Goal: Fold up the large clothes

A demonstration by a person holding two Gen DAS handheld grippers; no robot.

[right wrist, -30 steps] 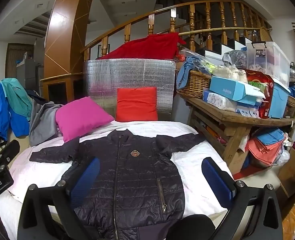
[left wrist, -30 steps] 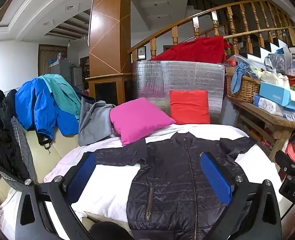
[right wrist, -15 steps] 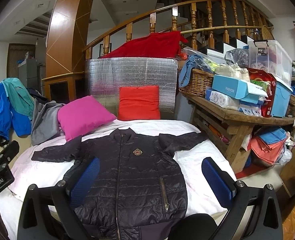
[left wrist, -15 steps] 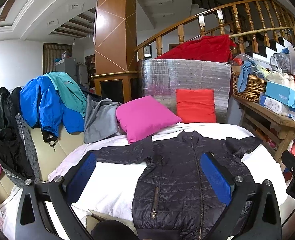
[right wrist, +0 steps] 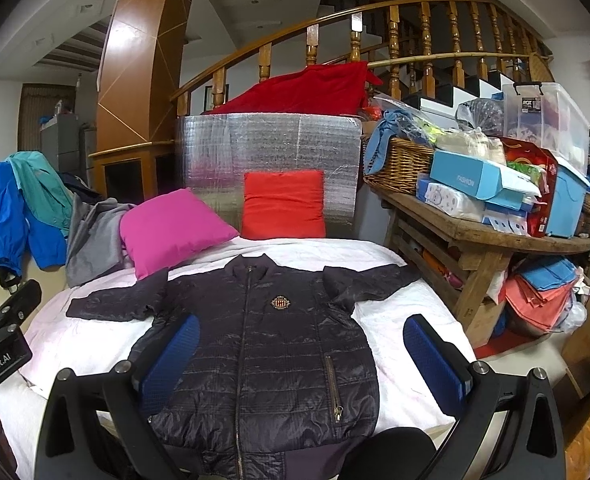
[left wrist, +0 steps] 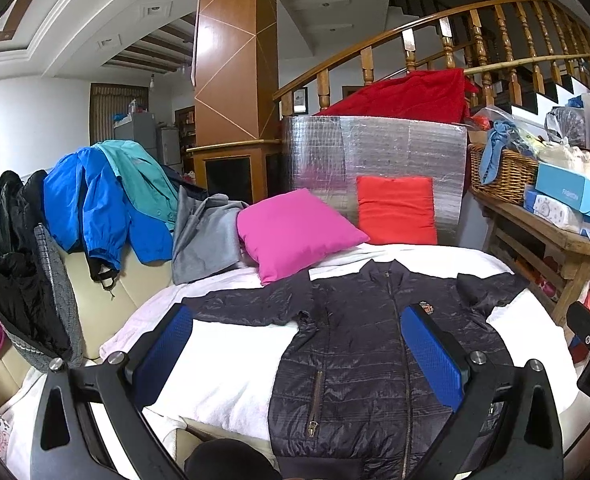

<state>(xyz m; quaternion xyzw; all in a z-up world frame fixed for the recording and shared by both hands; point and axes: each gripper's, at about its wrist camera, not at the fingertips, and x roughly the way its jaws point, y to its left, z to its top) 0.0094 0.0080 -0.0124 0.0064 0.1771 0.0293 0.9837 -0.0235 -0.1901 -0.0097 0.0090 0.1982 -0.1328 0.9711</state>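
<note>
A dark quilted jacket (left wrist: 355, 344) lies flat and zipped on a white-covered bed (left wrist: 231, 364), sleeves spread to both sides; it also shows in the right wrist view (right wrist: 271, 344), with a small crest badge (right wrist: 279, 303) on the chest. My left gripper (left wrist: 295, 348) is open and empty, held above the jacket's left side near the hem. My right gripper (right wrist: 299, 356) is open and empty, held above the jacket's lower right half. Neither touches the cloth.
A pink pillow (left wrist: 295, 232) and a red pillow (left wrist: 395, 208) lie at the head of the bed. Jackets hang over a sofa (left wrist: 95, 200) on the left. A cluttered wooden table (right wrist: 491, 240) stands to the right. A silver foil panel (right wrist: 267, 148) stands behind.
Both grippers have drifted slightly, the left one rightward and a little up over the jacket. The jacket has not moved; both stay open.
</note>
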